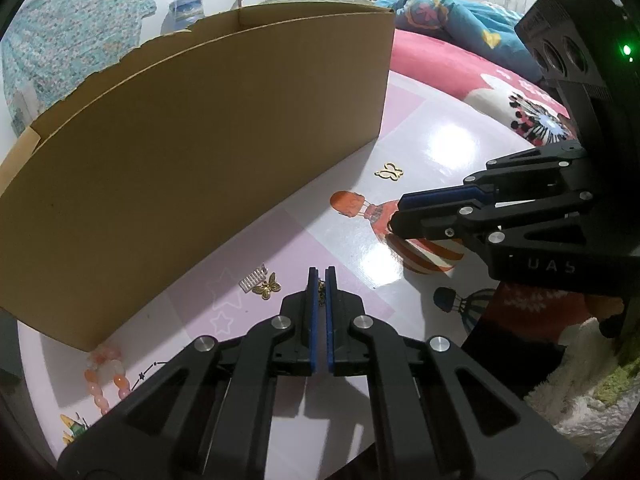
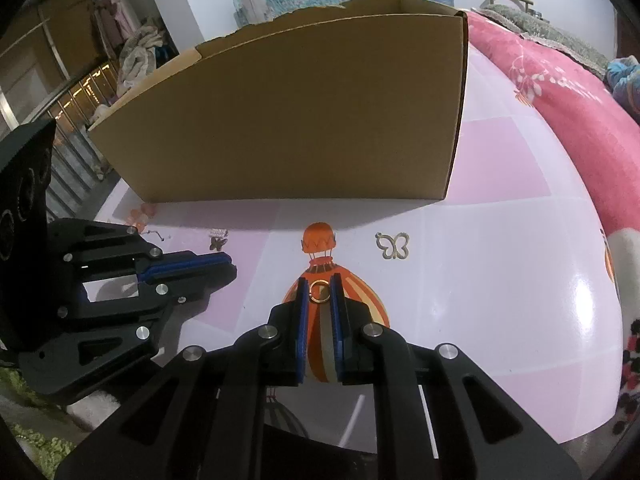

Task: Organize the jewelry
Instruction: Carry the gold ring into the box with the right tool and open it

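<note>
The left tool (image 1: 320,276) has its blue-padded jaws drawn almost together over a small gold chain piece (image 1: 321,289), which shows in the narrow slit between the pads, so it is pinched there just above the glossy pink and white tabletop (image 1: 448,152). No earlier view is given to say more of that grip. The right tool (image 2: 319,280) is nearly closed too, its pads clamped on a small gold ring (image 2: 319,292) that sits right at the fingertips, over the printed orange hot-air balloon (image 2: 318,240) on the tabletop.

Just left of the left tool's tips lie a gold butterfly charm (image 1: 269,288) and, touching it, a small silver ribbed clip (image 1: 252,279). Nearer the lower left edge, a string of orange and white beads (image 1: 108,376) curls beside the corner of the box, with a thin dark chain (image 1: 154,368) near it.

Beyond the right tool, apart from it on bare tabletop, lies a pale gold open-wire butterfly outline (image 2: 393,246). Behind all of these stands a large open brown cardboard box (image 2: 288,120), its long wall facing both tools. Past the tabletop's far edge lies a pink floral blanket (image 2: 568,92).
</note>
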Motion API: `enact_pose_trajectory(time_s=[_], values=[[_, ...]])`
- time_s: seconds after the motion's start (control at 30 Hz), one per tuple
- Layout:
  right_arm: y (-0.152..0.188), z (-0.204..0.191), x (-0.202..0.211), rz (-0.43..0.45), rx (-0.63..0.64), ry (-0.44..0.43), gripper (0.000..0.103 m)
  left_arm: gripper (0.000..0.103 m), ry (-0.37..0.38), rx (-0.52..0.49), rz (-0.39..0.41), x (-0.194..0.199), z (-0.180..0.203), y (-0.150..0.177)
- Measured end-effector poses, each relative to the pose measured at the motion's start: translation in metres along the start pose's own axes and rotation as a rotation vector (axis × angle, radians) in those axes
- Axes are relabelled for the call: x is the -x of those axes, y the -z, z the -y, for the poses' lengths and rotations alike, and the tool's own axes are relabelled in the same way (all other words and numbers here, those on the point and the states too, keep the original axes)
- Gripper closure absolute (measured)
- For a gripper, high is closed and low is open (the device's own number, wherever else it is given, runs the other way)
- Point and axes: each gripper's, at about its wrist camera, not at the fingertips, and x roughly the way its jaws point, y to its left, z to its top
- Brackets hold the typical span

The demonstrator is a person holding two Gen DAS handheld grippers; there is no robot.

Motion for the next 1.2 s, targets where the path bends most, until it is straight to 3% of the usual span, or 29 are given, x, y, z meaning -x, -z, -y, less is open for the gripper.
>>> enact_pose_trajectory(time_s=[0.63, 0.97, 1.1, 1.2], values=[[-0.008, -0.018, 0.034, 0.085, 0.072, -0.031, 0.092, 0.102, -0.022, 0.056, 0.107, 0.056, -0.020, -0.005], [-0.076, -0.035, 0.091, 0.289, 0.171, -0.116, 0.092, 0.102, 0.000, 0.099, 0.322, 0.129, -0.064, -0.057], [-0.115, -0.030, 0.078, 0.283, 0.189, -0.153, 0.092, 0.102, 0.023, 0.157, 0.293, 0.113, -0.092, -0.083], [-0.142, -0.024, 0.054, 0.225, 0.184, -0.155, 0.092, 0.102, 0.052, 0.232, 0.216, 0.082, -0.118, -0.098]])
